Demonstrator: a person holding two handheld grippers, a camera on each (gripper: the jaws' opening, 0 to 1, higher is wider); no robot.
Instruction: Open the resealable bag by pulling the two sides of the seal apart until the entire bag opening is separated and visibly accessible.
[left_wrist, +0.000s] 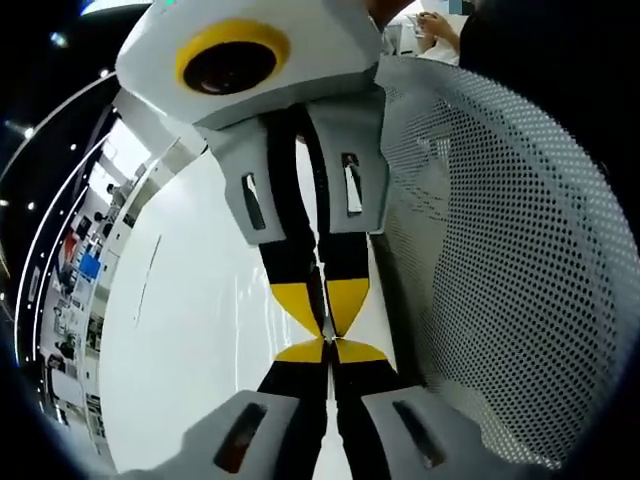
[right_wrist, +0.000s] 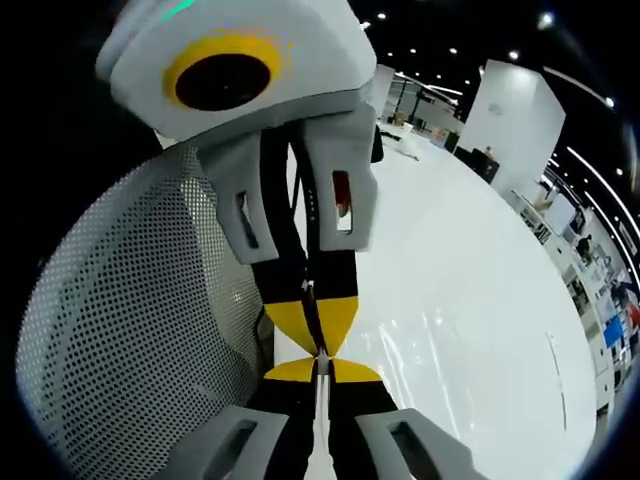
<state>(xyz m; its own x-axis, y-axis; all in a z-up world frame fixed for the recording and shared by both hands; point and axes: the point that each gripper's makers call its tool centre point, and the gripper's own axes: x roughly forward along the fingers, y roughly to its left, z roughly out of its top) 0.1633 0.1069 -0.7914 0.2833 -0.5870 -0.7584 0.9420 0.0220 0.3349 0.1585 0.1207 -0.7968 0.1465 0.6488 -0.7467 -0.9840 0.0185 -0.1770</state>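
In the left gripper view my left gripper (left_wrist: 328, 350) rises from the bottom with its yellow-tipped jaws pressed together. My right gripper (left_wrist: 324, 320) comes down from the top, also shut, and meets it tip to tip. The right gripper view mirrors this: my right gripper (right_wrist: 322, 368) is at the bottom and my left gripper (right_wrist: 318, 335) comes from above, nose to nose. A thin pale line runs between the closed jaws. I cannot tell whether a clear film is pinched there.
A white perforated panel (left_wrist: 500, 250) curves close beside the grippers, on the left in the right gripper view (right_wrist: 130, 320). A glossy white surface (right_wrist: 450, 300) spreads behind them. Shelves (left_wrist: 80, 270) line the far edge. A person's hand (left_wrist: 440, 25) shows far off.
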